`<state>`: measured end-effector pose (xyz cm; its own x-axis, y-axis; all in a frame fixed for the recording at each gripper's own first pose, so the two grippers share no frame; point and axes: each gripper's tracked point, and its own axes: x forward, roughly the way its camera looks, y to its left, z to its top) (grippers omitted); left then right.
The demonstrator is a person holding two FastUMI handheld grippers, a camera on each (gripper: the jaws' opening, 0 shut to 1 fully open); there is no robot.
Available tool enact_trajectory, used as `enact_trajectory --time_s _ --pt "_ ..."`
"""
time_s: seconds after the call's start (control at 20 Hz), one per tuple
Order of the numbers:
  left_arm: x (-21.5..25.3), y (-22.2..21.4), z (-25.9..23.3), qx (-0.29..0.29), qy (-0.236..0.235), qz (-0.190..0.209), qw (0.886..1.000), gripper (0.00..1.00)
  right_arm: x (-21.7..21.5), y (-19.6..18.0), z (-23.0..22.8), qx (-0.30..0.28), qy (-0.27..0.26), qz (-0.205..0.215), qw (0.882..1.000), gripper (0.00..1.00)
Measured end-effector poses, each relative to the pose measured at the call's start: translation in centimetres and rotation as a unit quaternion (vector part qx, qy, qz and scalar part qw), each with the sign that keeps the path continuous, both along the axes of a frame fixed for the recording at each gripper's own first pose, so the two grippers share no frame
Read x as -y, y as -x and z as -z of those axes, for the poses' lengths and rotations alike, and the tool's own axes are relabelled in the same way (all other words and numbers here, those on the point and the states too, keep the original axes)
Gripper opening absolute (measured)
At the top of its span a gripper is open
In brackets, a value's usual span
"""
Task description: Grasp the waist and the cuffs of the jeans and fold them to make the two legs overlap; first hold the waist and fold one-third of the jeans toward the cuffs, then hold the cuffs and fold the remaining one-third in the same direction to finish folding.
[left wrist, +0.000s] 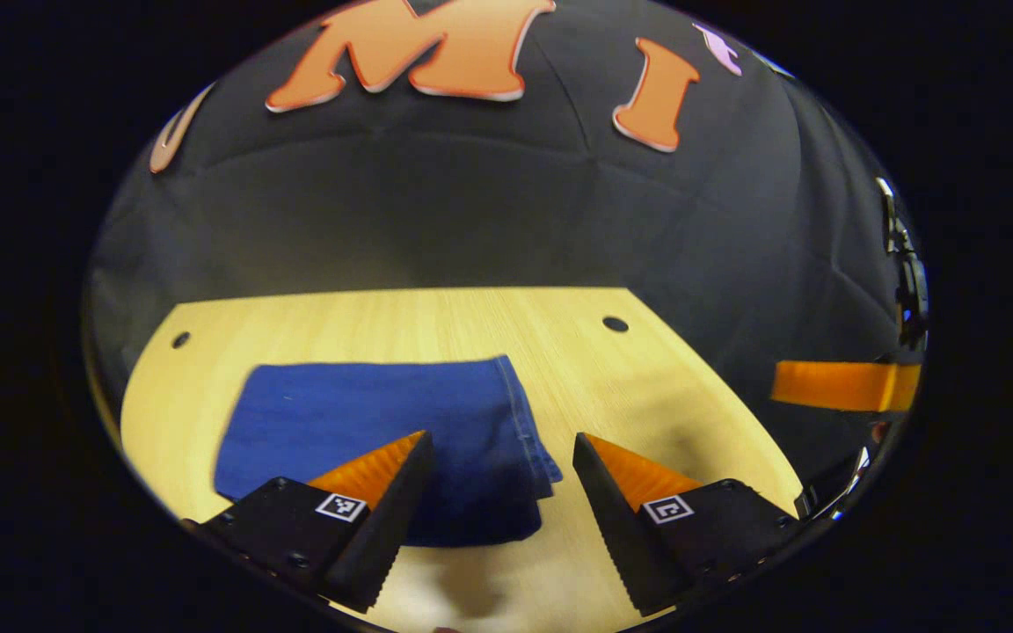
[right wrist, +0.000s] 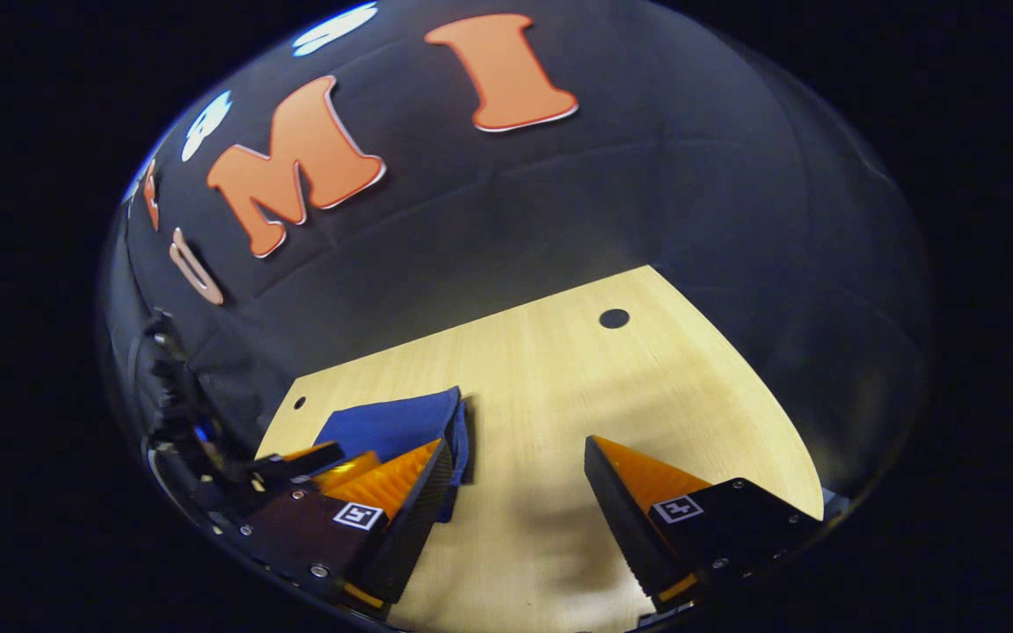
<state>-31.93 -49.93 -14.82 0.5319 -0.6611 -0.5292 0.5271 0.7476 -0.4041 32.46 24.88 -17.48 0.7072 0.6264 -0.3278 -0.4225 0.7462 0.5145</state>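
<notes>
Denim, blue and already folded into a compact stack, sits on the pale wooden bench [left wrist: 665,378] — the jeans [left wrist: 366,422] lie toward the left half of the bench in the left gripper view, long side running left to right, with a stitched edge on the right side of the stack. Over them hangs the left gripper [left wrist: 500,457], jaws spread wide and holding nothing; one finger reaches over the cloth, the other over bare wood just beside the stack's right edge, though whether either touches down I cannot tell. Moving right, the right gripper [right wrist: 520,466] is likewise wide open and empty, and in its own view the jeans [right wrist: 397,422] lie off to the left, well beside its fingers, with plain bench straight ahead. So the left gripper is clearly the nearer one. Judging by the neat, layered packet, the folds look done or nearly so; any further move would need the jaws to close on that right-hand edge. The bench is smooth light wood with small round holes [left wrist: 615,323] near its far corners, and the booth's black cloth wall rises behind it.
</notes>
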Motion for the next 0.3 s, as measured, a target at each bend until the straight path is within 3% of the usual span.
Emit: enact_trajectory --time_s 0.15,0.3 --pt "-9.0 -2.3 -5.8 0.052 0.018 -0.063 0.997 0.98 -2.0 1.1 -4.6 0.052 -0.005 0.006 0.999 0.96" --pt "-16.5 -2.3 -9.2 0.116 0.025 -0.147 0.982 0.98 -2.1 2.6 -10.2 0.124 -0.025 0.031 0.992 0.96"
